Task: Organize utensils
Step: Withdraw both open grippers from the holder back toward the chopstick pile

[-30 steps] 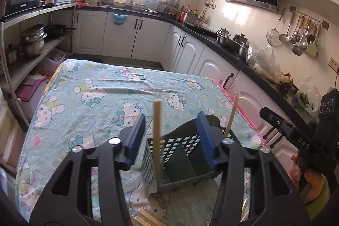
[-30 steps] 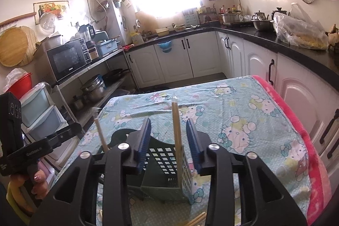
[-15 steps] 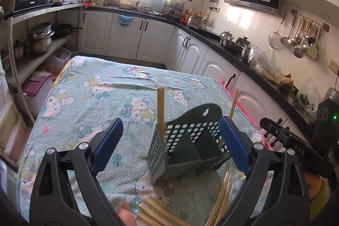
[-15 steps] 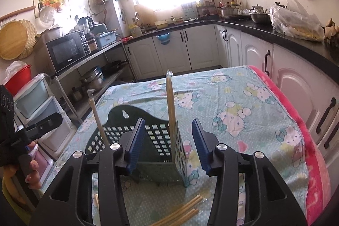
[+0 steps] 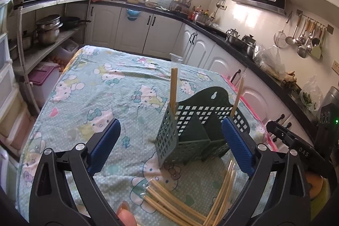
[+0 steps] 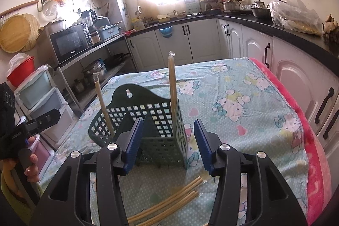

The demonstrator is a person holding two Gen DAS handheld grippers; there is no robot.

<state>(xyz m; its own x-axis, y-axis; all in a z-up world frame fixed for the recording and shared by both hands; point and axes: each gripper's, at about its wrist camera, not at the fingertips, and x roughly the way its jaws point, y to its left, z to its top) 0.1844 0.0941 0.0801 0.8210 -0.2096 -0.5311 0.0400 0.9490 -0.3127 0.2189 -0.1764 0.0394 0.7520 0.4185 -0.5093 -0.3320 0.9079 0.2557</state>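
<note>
Two chopsticks already stand upright in the green slotted holder (image 5: 197, 130) at centre frame, one (image 5: 173, 88) at its left end, one (image 5: 237, 99) at its right. A loose bundle of chopsticks (image 5: 190, 200) lies on the tabletop (image 5: 95, 88) at the lower edge, unsorted. Both the left hand-held gripper (image 5: 169, 145) and right hand-held gripper (image 6: 167, 141) are opening, jaws empty.

Green holder (image 5: 197, 124) holds 2 upright chopsticks (image 5: 174, 86).

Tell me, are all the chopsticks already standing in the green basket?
No, only two chopsticks stand in the green basket; a loose bunch of chopsticks lies on the tablecloth in front of it.
</note>
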